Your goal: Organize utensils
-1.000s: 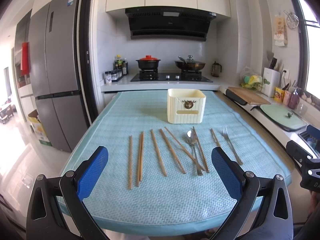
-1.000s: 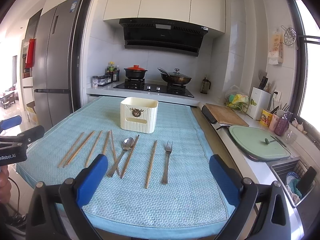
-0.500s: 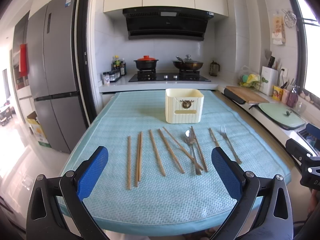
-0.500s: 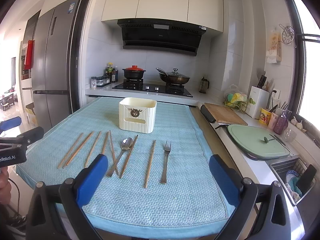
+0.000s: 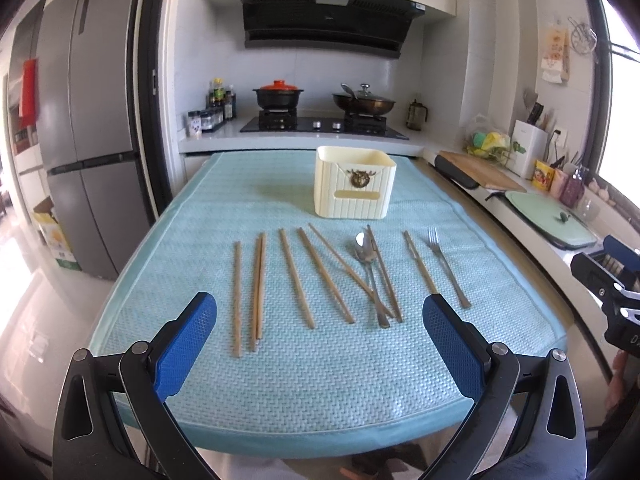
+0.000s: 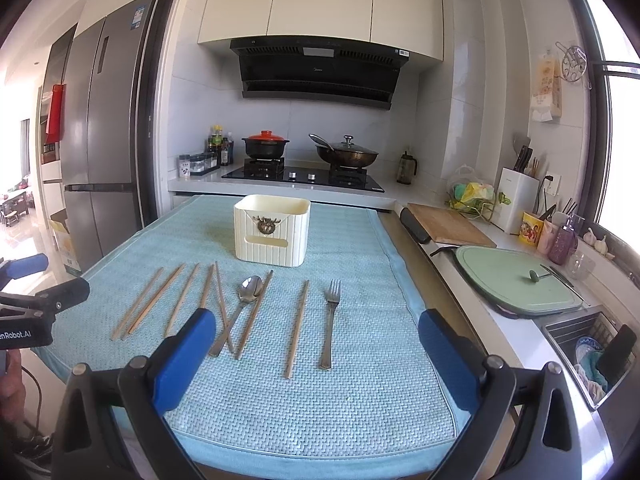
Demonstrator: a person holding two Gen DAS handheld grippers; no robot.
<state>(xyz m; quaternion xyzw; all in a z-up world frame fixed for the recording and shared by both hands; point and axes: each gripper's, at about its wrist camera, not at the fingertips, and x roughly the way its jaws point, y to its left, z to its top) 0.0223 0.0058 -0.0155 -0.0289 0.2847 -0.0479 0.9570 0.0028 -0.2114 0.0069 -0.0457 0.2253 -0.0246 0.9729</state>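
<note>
Several wooden chopsticks (image 5: 294,276) lie in a row on the light blue mat (image 5: 304,372). Among them lie a metal spoon (image 5: 370,276) and a metal fork (image 5: 446,266). A cream utensil holder (image 5: 354,186) stands upright behind them. My left gripper (image 5: 318,344) is open and empty above the mat's near edge. My right gripper (image 6: 316,354) is open and empty, near the front of the mat by the fork (image 6: 329,320), spoon (image 6: 240,308), chopsticks (image 6: 297,328) and holder (image 6: 272,230).
A stove with a red-lidded pot (image 6: 265,146) and a wok (image 6: 346,154) is at the back. A wooden cutting board (image 6: 448,226), green lid (image 6: 516,280) and sink (image 6: 592,352) run along the right counter. A grey fridge (image 6: 100,140) stands on the left.
Both grippers have moved slightly forward over the mat and tilted a little. The utensils and holder have not moved.
</note>
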